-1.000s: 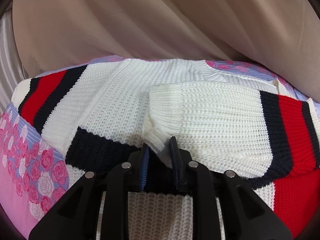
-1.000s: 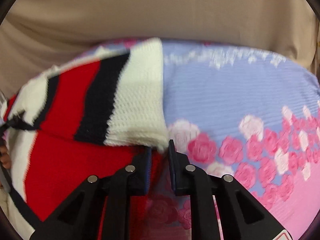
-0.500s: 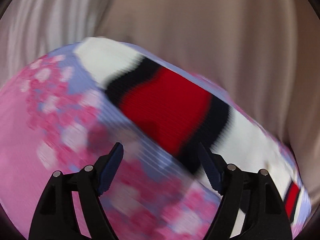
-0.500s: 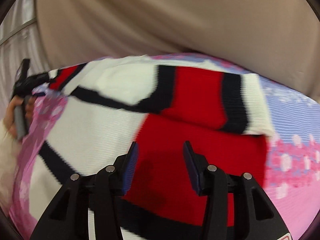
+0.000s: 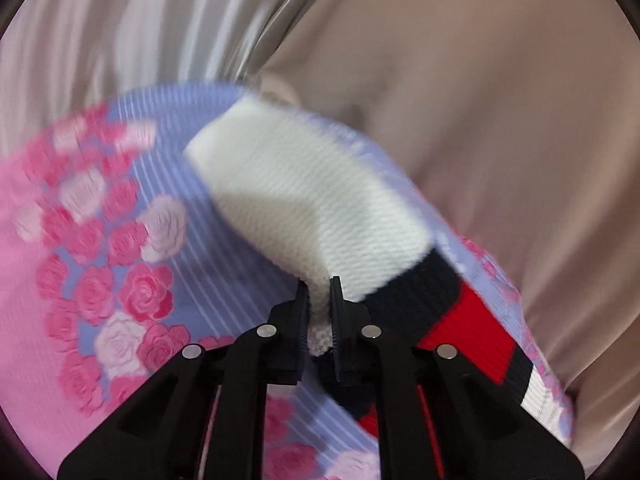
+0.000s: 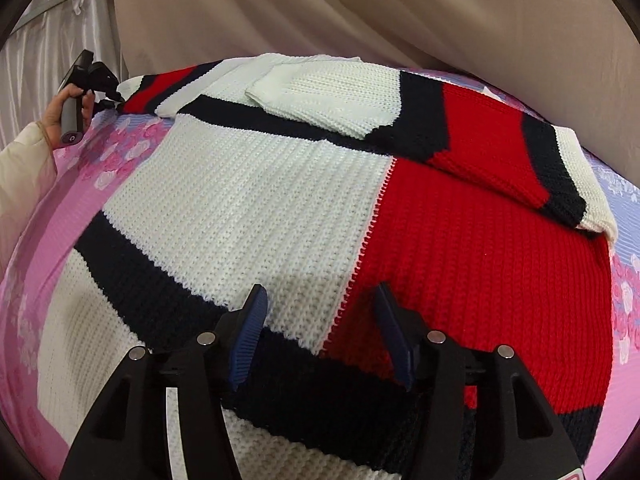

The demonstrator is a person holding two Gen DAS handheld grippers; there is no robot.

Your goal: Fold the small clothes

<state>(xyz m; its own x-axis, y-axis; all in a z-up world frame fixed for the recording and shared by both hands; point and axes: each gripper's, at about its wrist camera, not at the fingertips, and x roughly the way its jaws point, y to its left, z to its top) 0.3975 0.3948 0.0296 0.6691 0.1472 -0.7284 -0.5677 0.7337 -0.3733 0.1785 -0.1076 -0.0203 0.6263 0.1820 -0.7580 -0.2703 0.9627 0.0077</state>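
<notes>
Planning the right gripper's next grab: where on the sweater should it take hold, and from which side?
Probably the sweater's near hem, the navy band right under the open right gripper. Come in low from the near side: that edge is free and flat, and the left gripper already pinches the white sleeve cuff.

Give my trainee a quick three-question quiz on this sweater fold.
1. True or false: the left tongs are shut on the sweater's white sleeve end.
2. The right tongs are: A) open above the sweater body, B) shut on its hem, C) out of view.
3. Fill in: the sweater lies on a ____-patterned bedsheet.

Key: 1 true; 2 A; 3 rose.
</notes>
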